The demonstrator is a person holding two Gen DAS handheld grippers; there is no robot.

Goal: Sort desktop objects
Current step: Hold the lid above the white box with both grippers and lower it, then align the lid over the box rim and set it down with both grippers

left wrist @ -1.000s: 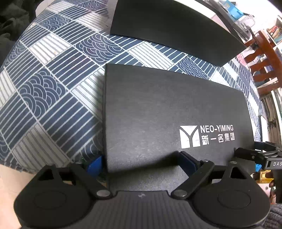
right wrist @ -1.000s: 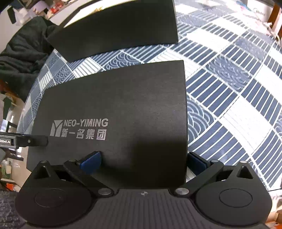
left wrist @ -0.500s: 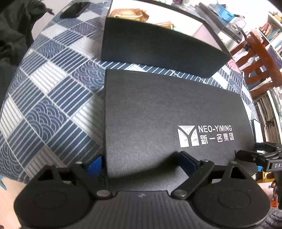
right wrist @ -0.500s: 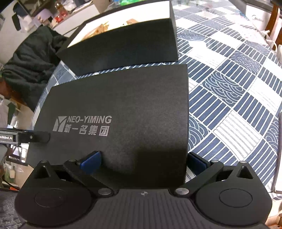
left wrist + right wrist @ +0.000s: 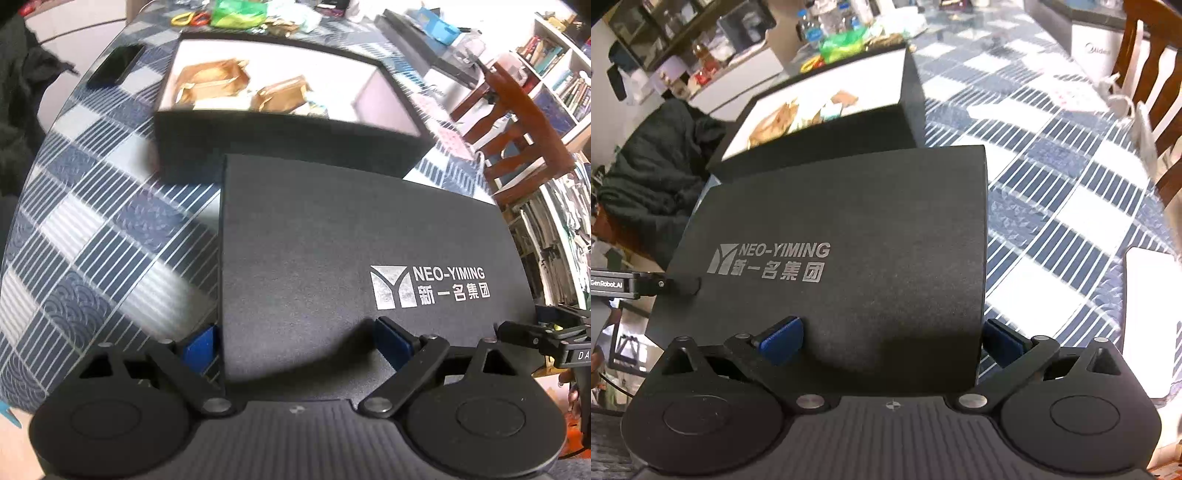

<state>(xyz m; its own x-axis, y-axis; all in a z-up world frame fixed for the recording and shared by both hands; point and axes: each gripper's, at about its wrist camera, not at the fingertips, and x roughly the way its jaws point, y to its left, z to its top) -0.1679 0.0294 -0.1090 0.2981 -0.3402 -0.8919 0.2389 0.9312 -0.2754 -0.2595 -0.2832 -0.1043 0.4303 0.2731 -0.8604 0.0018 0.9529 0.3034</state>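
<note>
While both grippers clamp black lid (image 5: 351,236), open box (image 5: 280,122) interior newly visible

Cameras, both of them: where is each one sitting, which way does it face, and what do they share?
Left wrist: on the left tongs, looking along them over the lid toward the open box; the right tongs' tip shows at right.
Right wrist: on the right tongs, at the lid's other end, facing the box.
Shared: lid, box, tablecloth.

The flat black lid (image 5: 351,240) with silver lettering hides the near wall of the open black box (image 5: 288,129), whose gold-brown contents (image 5: 214,79) at upper centre are too blurred to identify.
</note>
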